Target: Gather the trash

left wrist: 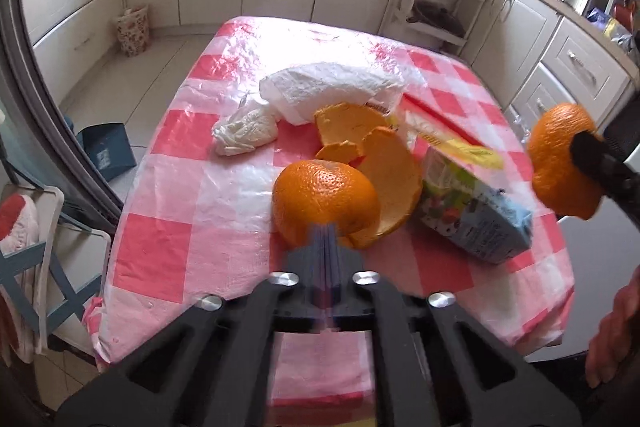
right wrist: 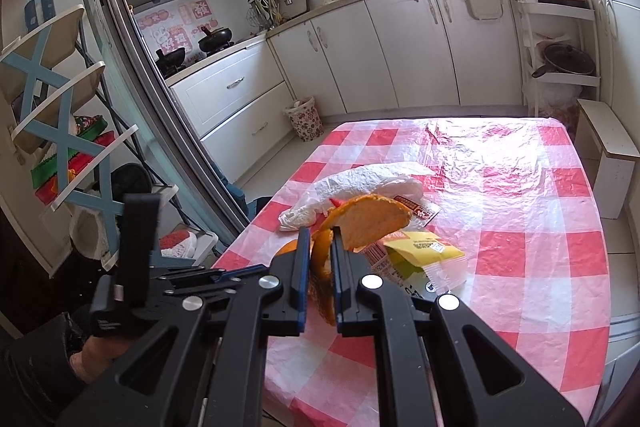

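Left wrist view shows our left gripper [left wrist: 328,231] with its jaws pressed together, empty, tips just before a domed orange peel [left wrist: 324,199] on the red-checked tablecloth [left wrist: 176,195]. Beside it lie more peel pieces [left wrist: 356,131], a juice carton [left wrist: 476,215] and a crumpled white plastic bag [left wrist: 320,91]. Our right gripper [right wrist: 322,251] clamps another orange peel [right wrist: 368,219], held above the table.
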`<state>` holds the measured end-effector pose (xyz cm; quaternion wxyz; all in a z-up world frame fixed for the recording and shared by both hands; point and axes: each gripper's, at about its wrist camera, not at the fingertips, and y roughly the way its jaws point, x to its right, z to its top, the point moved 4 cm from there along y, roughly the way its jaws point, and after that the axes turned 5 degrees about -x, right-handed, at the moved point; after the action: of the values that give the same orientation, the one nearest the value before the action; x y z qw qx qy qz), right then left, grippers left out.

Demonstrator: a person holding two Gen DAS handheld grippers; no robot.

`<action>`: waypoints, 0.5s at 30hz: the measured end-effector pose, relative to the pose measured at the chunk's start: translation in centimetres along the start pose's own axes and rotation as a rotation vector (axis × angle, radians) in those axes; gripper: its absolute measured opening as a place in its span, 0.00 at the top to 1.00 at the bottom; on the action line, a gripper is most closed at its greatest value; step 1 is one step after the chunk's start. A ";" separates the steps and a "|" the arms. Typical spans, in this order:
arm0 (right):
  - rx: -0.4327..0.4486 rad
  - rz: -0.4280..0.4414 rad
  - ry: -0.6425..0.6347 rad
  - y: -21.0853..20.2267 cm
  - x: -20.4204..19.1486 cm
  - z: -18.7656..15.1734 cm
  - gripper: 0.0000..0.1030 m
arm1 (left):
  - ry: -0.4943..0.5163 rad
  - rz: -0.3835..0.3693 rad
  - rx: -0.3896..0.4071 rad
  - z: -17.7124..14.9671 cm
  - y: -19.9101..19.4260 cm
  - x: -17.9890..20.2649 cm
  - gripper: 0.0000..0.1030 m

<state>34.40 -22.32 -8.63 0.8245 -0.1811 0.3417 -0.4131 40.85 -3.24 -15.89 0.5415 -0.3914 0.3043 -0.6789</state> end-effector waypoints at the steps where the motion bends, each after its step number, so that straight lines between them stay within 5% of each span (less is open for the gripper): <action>1: 0.001 0.001 0.000 0.0 0.0 0.0 0.89 | -0.011 -0.028 0.011 0.1 -0.6 0.0 1.00; 6: -0.004 0.000 -0.008 0.1 -0.2 -0.2 0.89 | 0.035 0.036 -0.004 -0.1 -0.4 0.2 0.98; 10: -0.008 -0.001 -0.006 0.3 -0.1 -0.2 0.89 | 0.130 0.164 -0.007 -0.7 1.2 1.1 0.46; 12: -0.010 -0.001 -0.008 0.3 -0.1 -0.2 0.89 | 0.170 0.217 0.019 -0.4 1.8 1.6 0.46; 14: -0.011 -0.002 -0.012 0.4 -0.2 -0.2 0.89 | 0.137 0.154 -0.001 -0.1 2.3 1.5 0.75; 15: -0.012 -0.003 -0.013 0.4 -0.2 -0.2 0.89 | 0.120 0.142 0.005 0.2 2.2 1.3 0.76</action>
<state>34.38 -21.97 -8.93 0.8250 -0.1893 0.3384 -0.4112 41.97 -5.04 -17.40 0.5700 -0.3260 0.3615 -0.6619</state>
